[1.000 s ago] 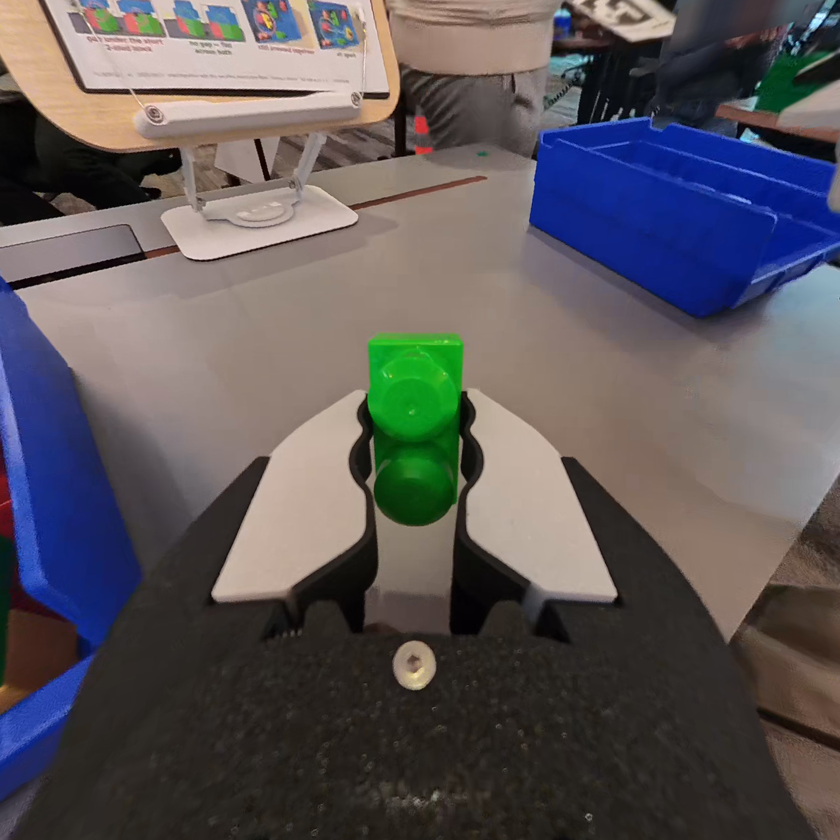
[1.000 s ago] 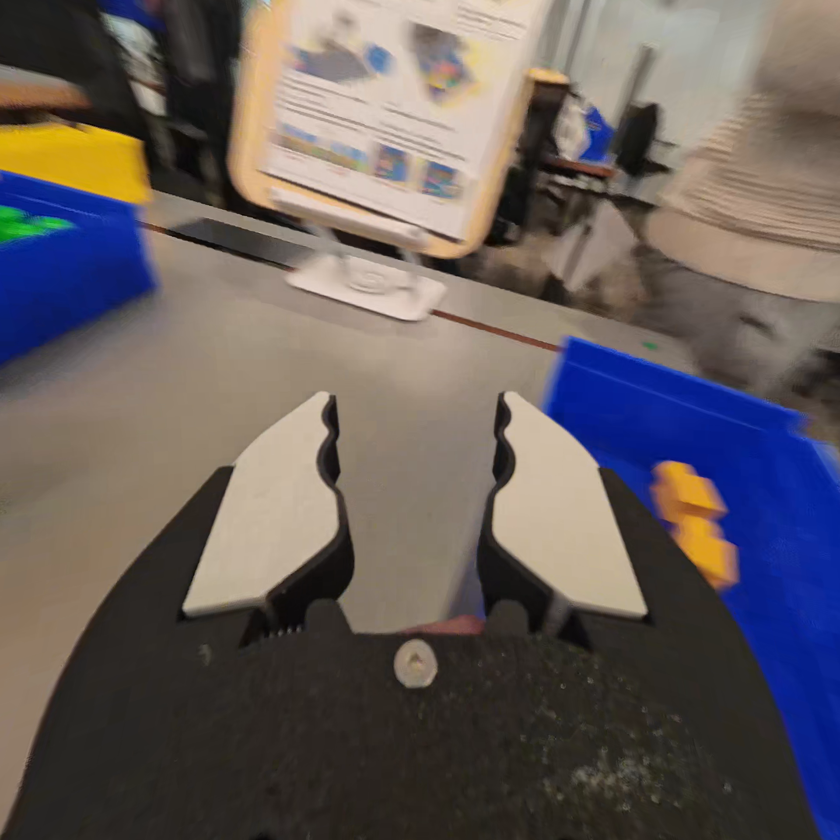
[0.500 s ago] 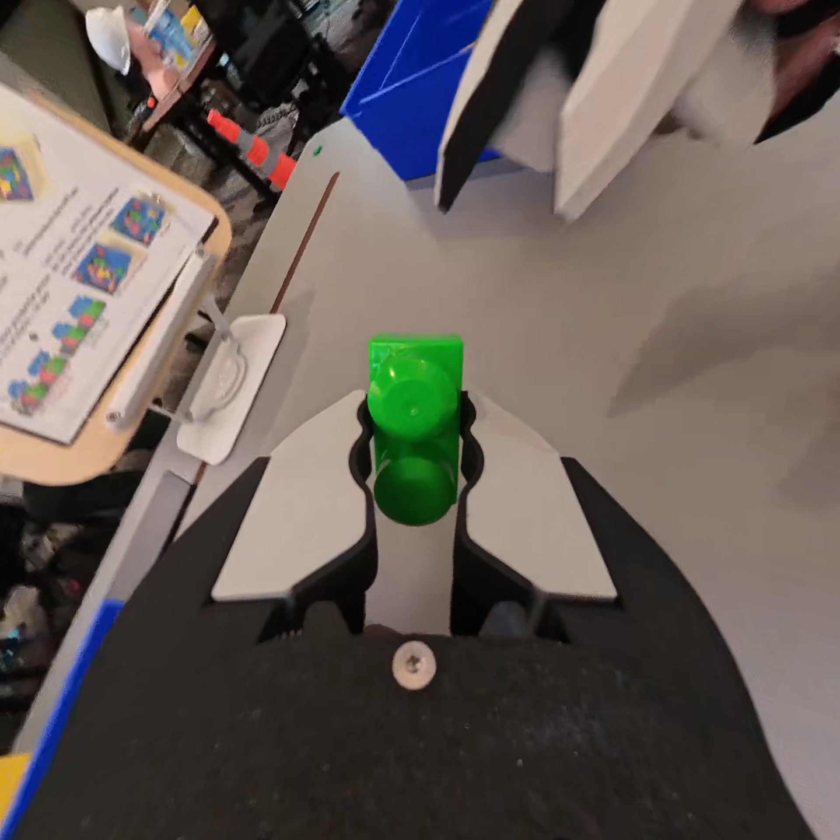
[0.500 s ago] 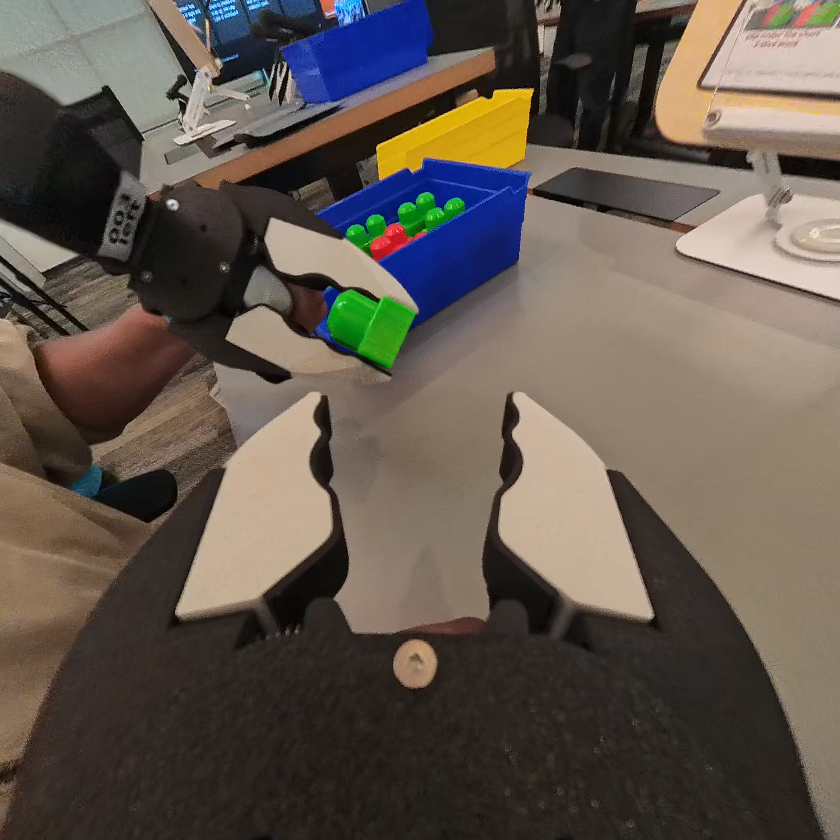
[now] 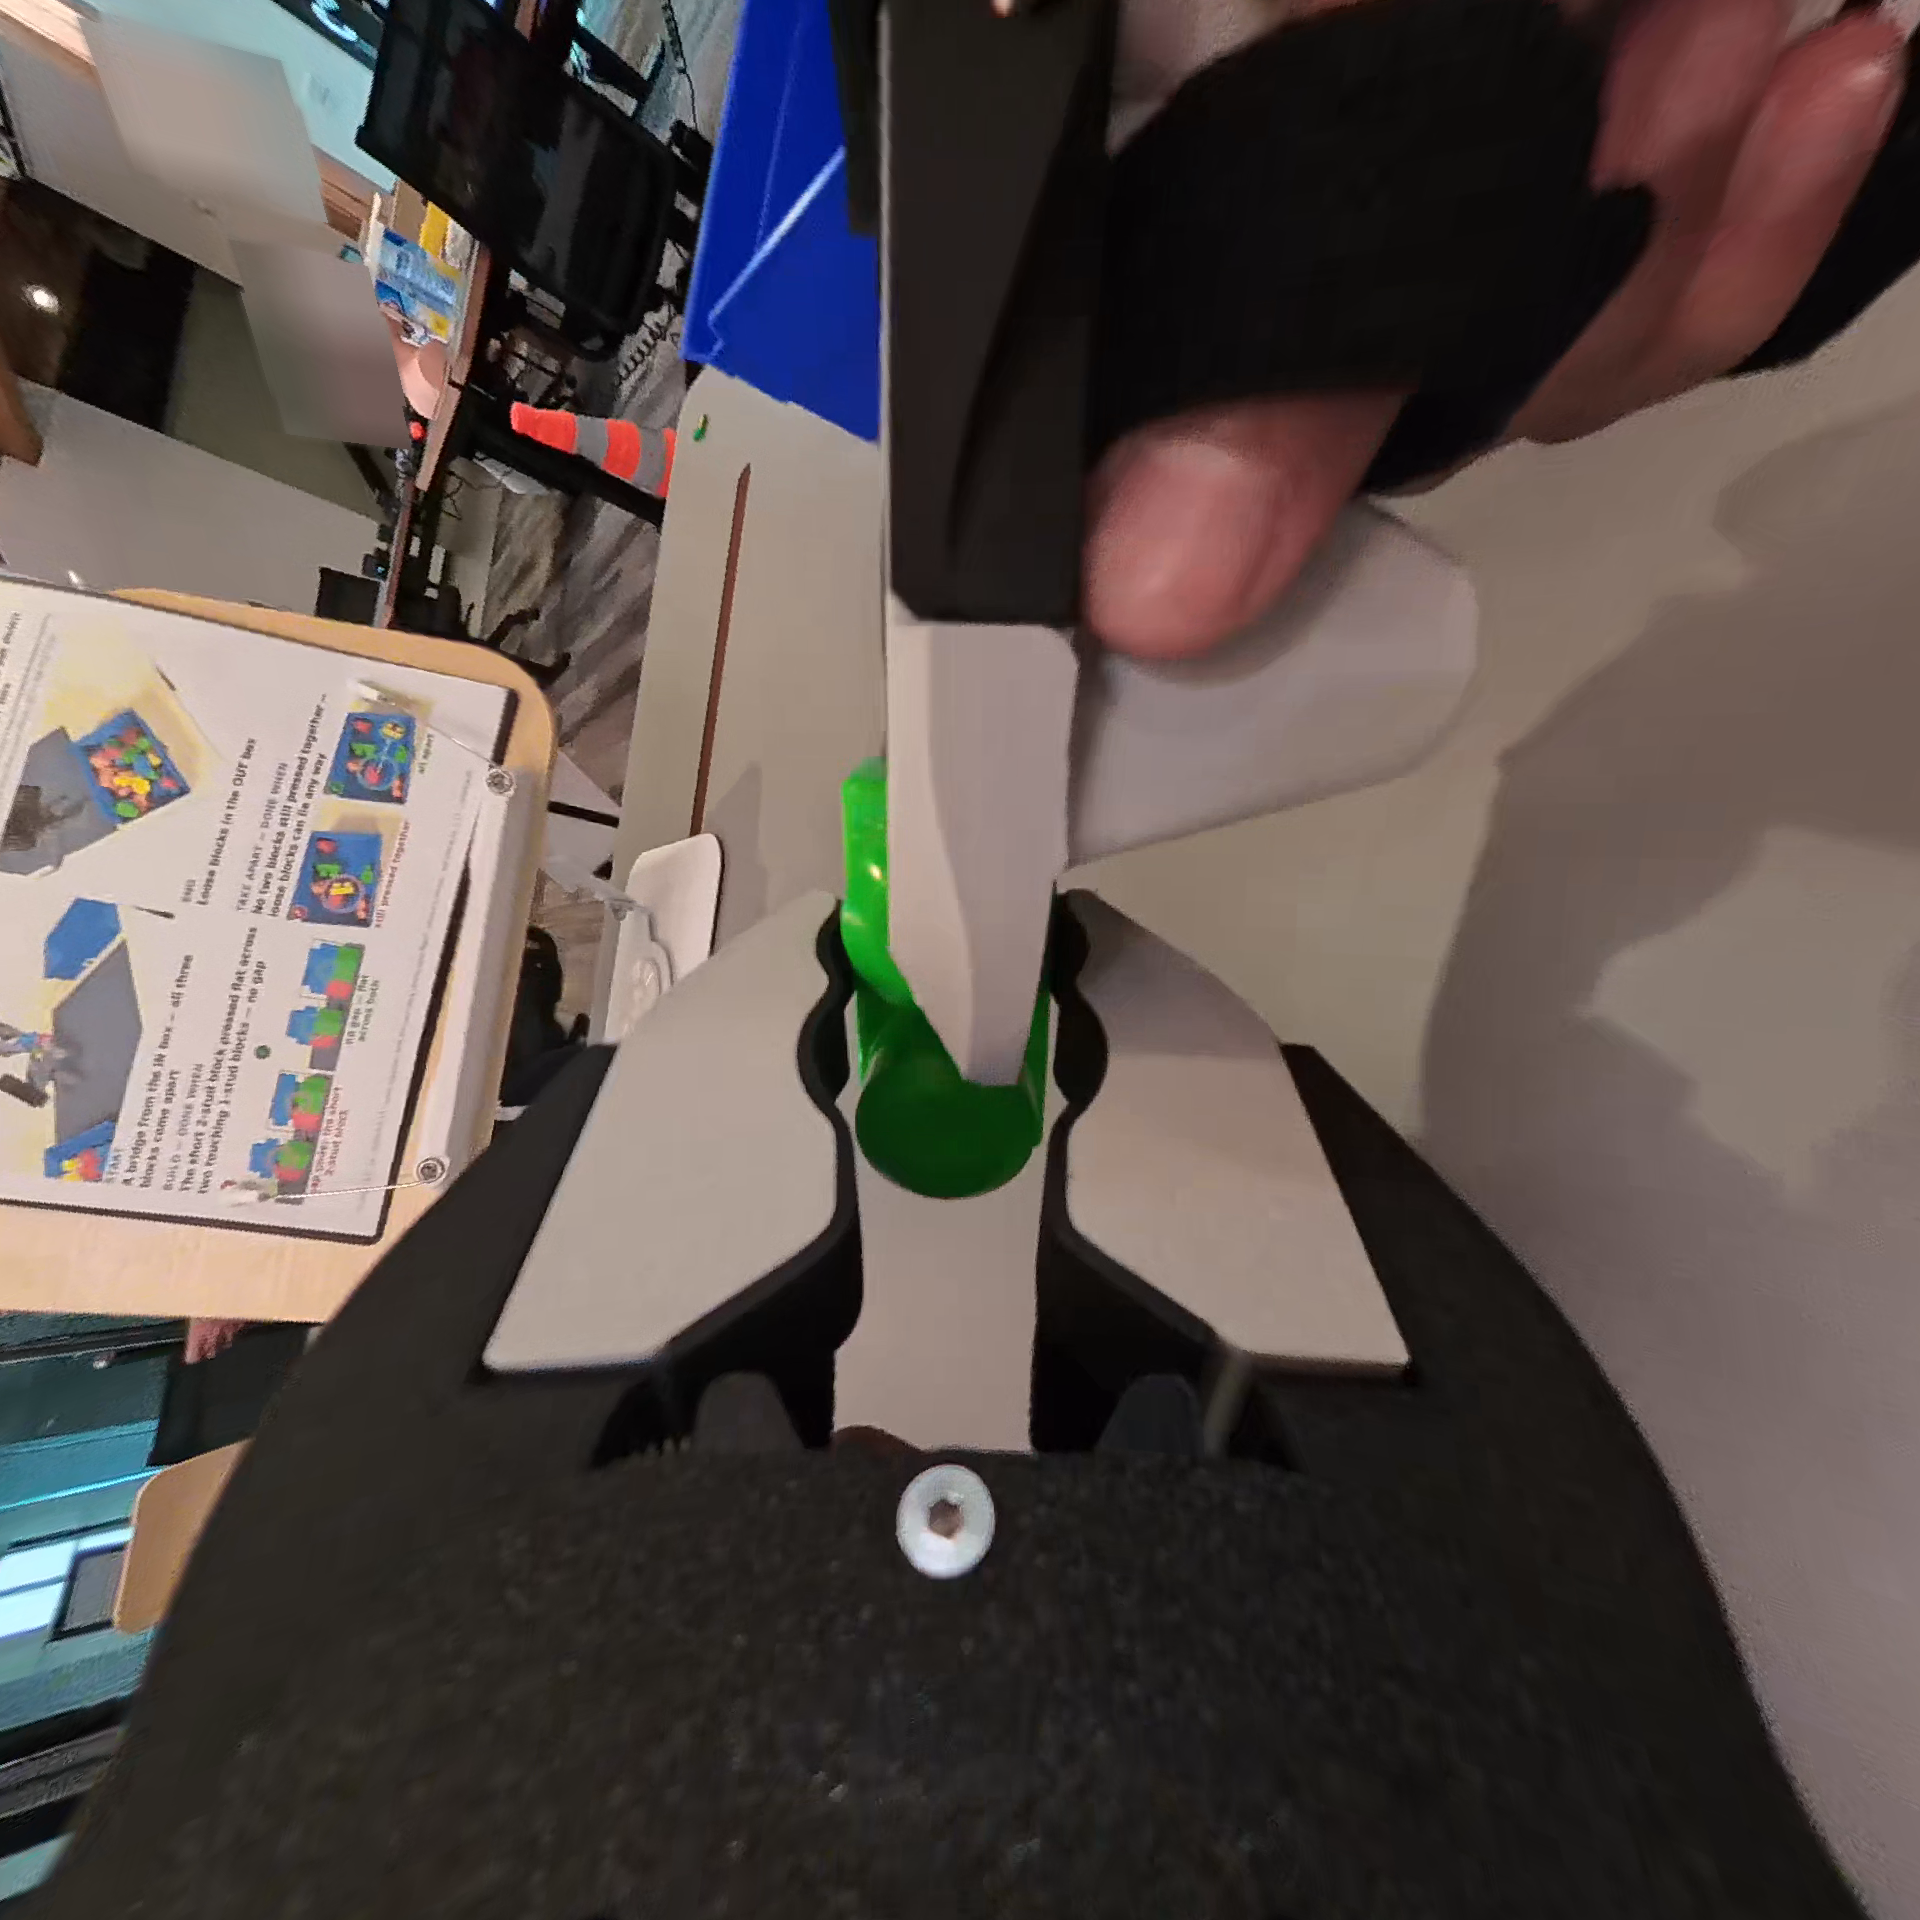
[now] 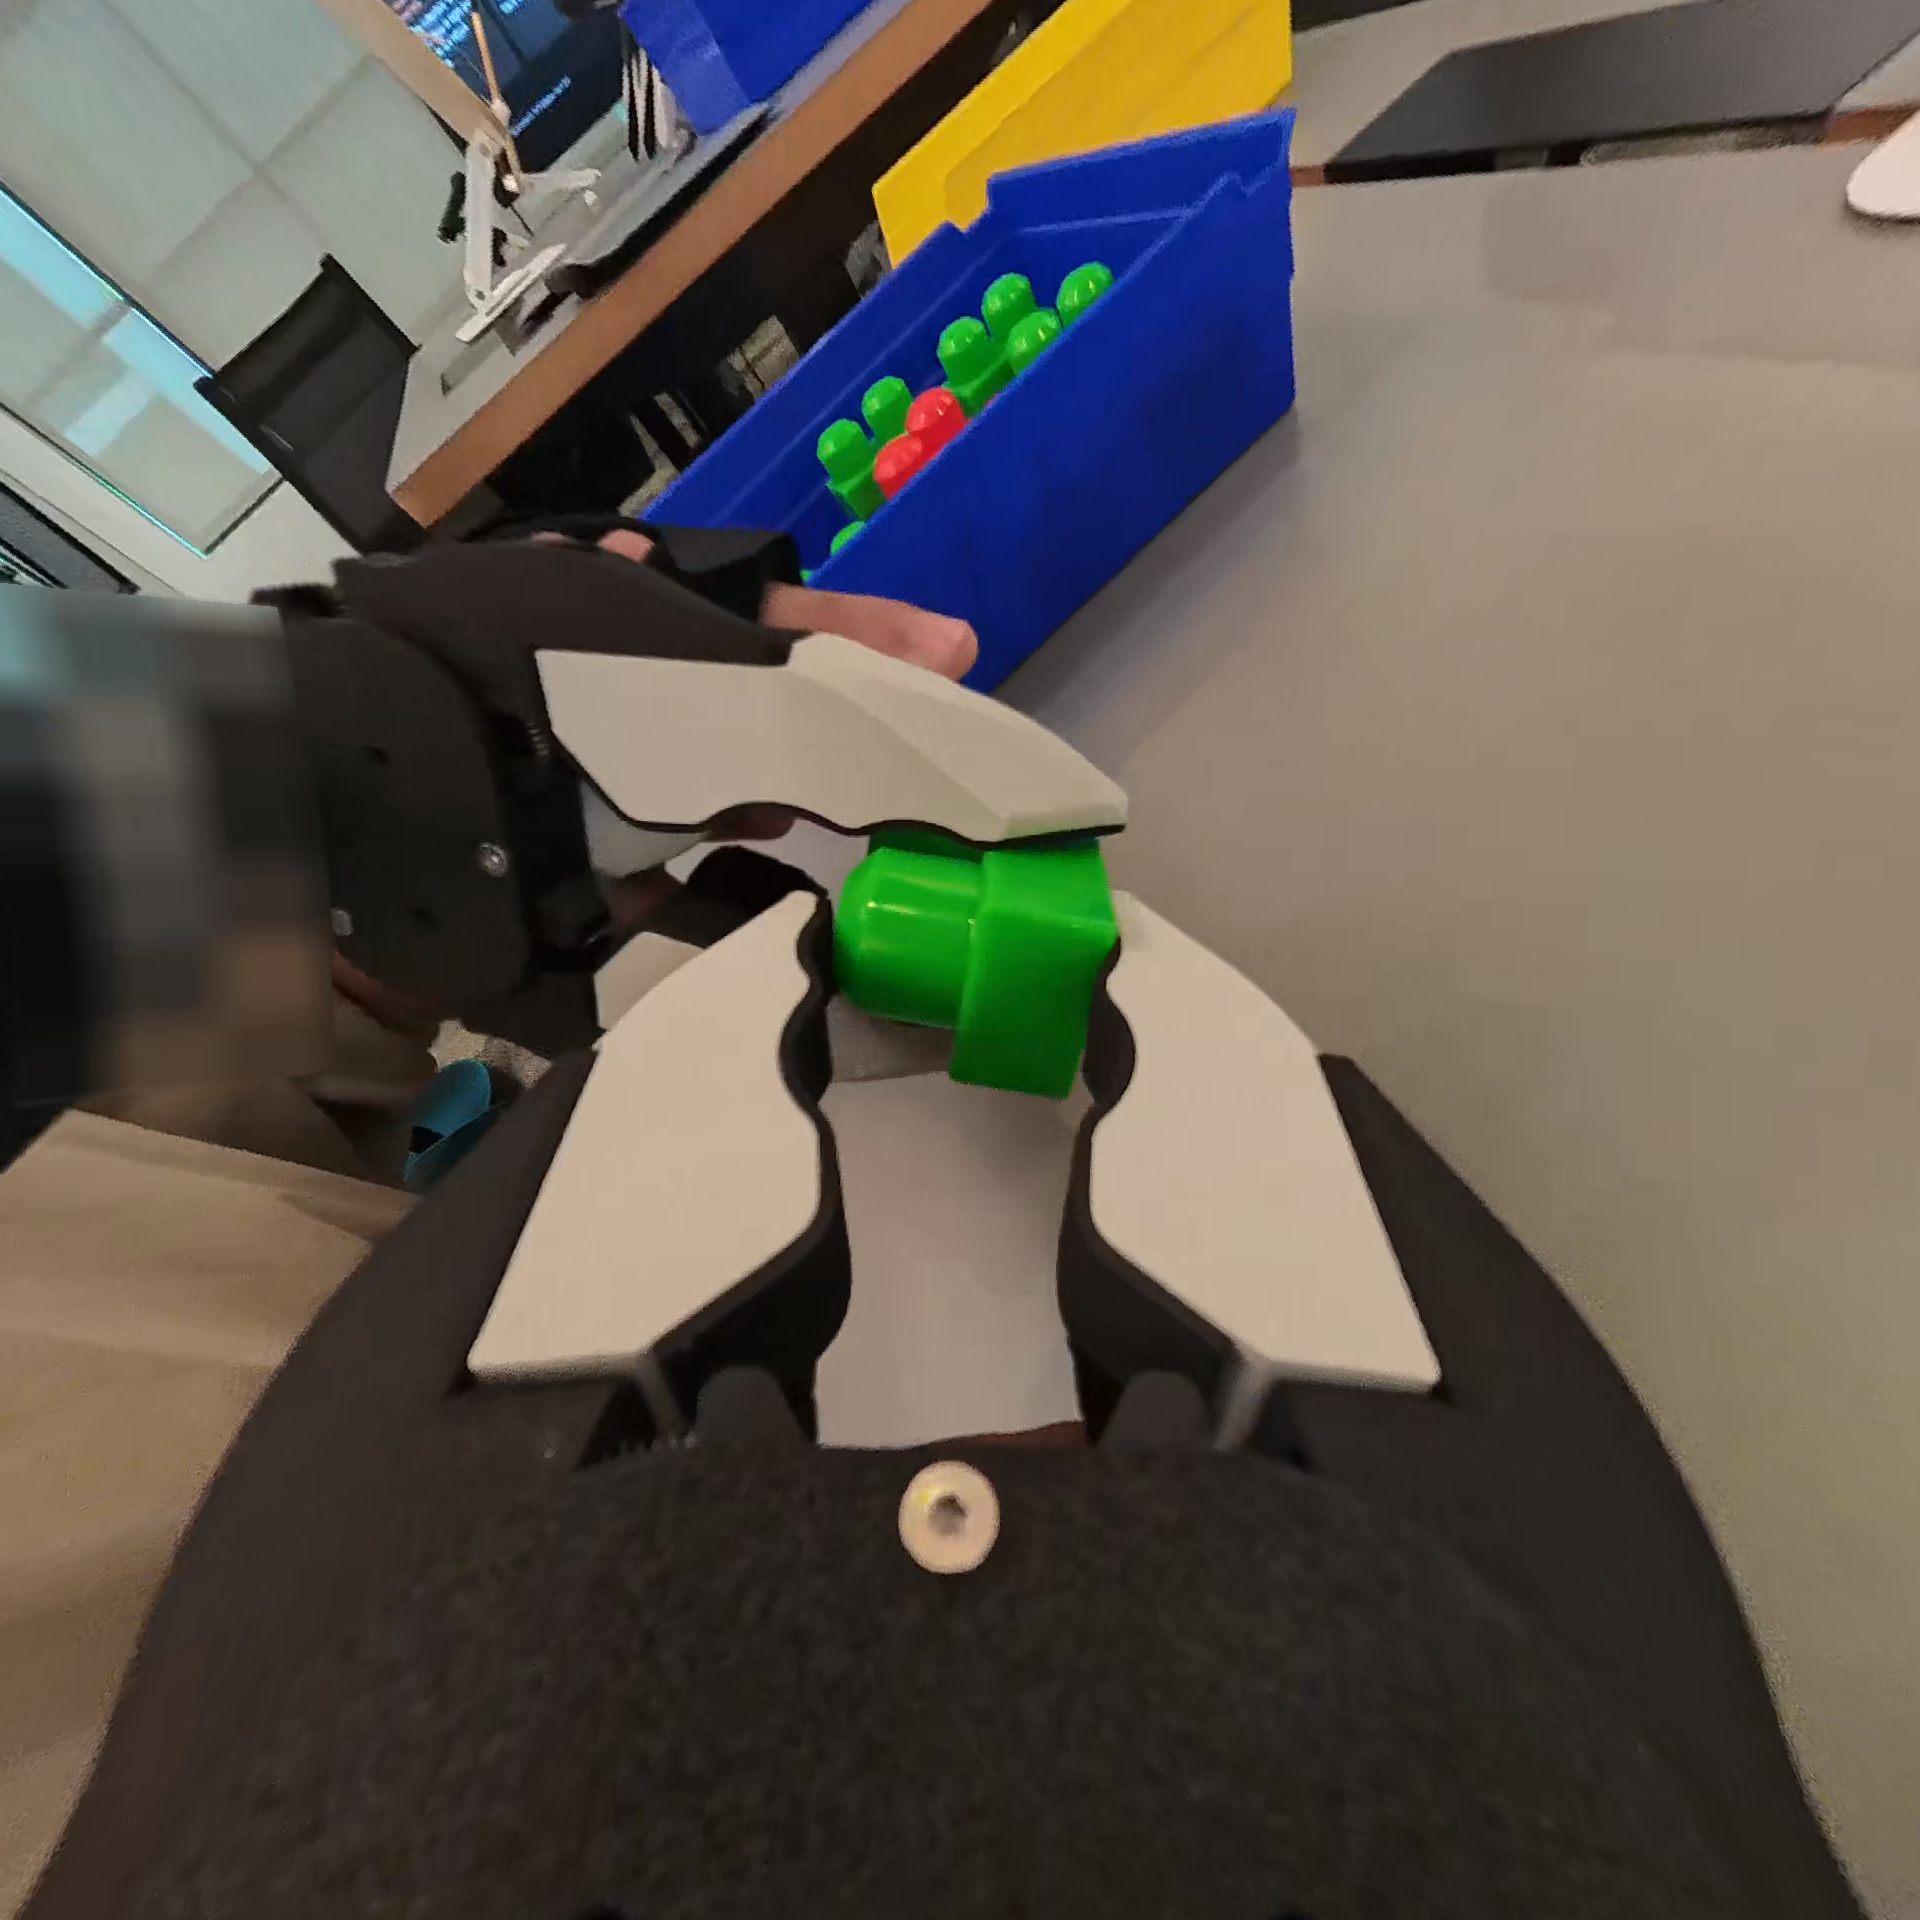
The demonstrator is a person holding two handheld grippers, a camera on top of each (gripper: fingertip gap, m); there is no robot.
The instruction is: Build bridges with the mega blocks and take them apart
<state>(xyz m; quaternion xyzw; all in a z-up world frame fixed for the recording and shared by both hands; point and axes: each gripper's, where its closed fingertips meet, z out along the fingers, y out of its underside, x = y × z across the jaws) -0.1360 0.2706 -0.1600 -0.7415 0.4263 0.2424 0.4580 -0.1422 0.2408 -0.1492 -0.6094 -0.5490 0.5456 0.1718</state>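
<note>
Two hand-held grippers now meet on one green block [image 6: 971,961]: right hand-held gripper [image 6: 961,971], apart and empty half a second ago, now closing around it, grip not certain; left hand-held gripper [image 5: 940,1023] still clamped on it. Probably a handover. Glossy, one-studded, held above worktop [image 6: 1558,727], near blue bin [image 6: 1091,468].
</note>
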